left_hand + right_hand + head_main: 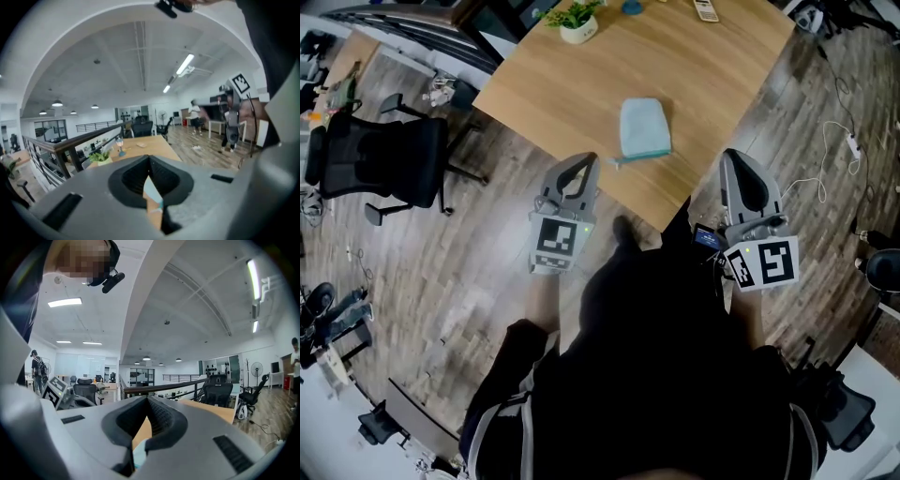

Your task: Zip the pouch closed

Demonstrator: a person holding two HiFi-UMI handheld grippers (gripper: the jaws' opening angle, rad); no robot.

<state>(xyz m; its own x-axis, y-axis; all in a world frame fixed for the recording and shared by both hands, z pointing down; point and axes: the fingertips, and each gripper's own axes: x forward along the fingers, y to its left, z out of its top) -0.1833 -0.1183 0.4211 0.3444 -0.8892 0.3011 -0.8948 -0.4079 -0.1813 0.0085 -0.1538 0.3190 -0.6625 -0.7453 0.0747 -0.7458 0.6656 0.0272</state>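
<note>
wooden bench (581, 94) | pale blue fabric pouch (644, 128): likely soft, light, apt to slide; pin one end, pinch zip pull | left tool (589, 160), right tool (729, 156): both closed, empty

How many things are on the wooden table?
4: a light blue fabric pouch by the near edge; a green potted plant, a blue object and a pale remote-like device at the far end. Others may be cropped.

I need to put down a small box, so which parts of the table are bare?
The table is bare left of the pouch, below the plant, and right of the pouch toward the right edge. The far edge is crowded: plant, a blue object, a remote.
</note>
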